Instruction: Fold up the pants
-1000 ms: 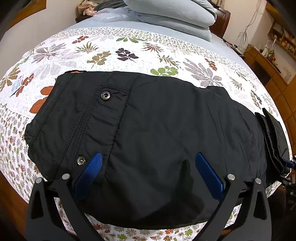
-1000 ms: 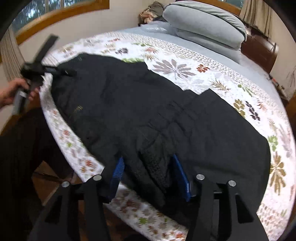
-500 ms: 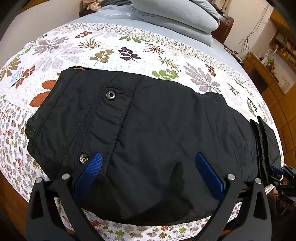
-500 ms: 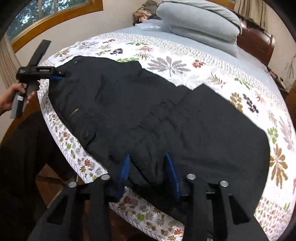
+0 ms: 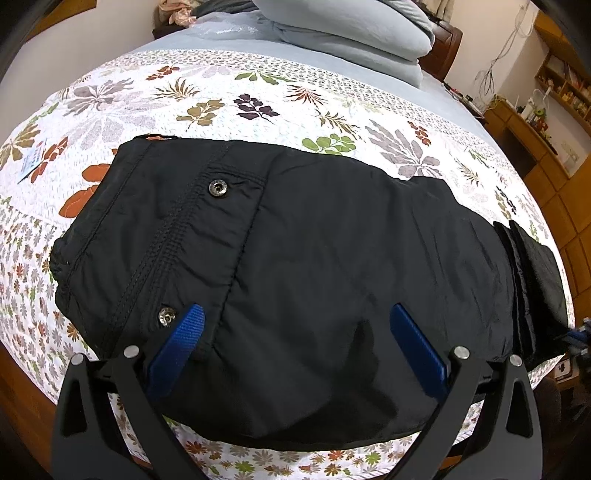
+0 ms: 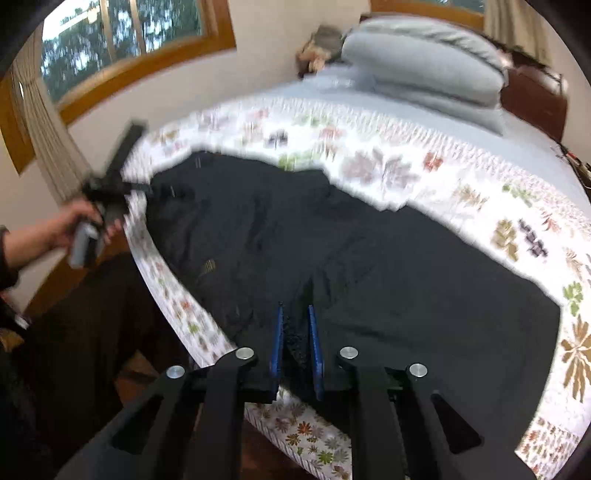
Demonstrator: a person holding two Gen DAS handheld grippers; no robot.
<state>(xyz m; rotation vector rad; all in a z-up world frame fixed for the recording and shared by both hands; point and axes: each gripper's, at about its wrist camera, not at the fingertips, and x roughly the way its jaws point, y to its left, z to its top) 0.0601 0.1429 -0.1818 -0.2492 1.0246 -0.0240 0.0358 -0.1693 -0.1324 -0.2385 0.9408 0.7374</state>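
Black pants [image 5: 332,258] lie flat on the flowered bedspread, waistband with two metal snaps [image 5: 217,188] at the left. My left gripper [image 5: 295,314] is open, its blue fingers [image 5: 177,343] spread just above the near waist part of the pants. In the right wrist view the pants [image 6: 369,258] stretch across the bed. My right gripper [image 6: 295,325] is shut on a bunched fold of the pants' near edge. The left gripper [image 6: 110,192] also shows there, held by a hand at the far left.
The flowered bedspread [image 5: 258,96] covers the bed, with grey pillows [image 5: 351,33] stacked at the head. A wooden cabinet [image 5: 546,147] stands at the right. The wooden floor [image 6: 140,373] and the bed's near edge lie below my right gripper. A window [image 6: 122,40] is at the back left.
My right gripper's fingers have closed on the fold of pants at the near edge and the view has shifted fast. My left gripper stays open and has barely moved.
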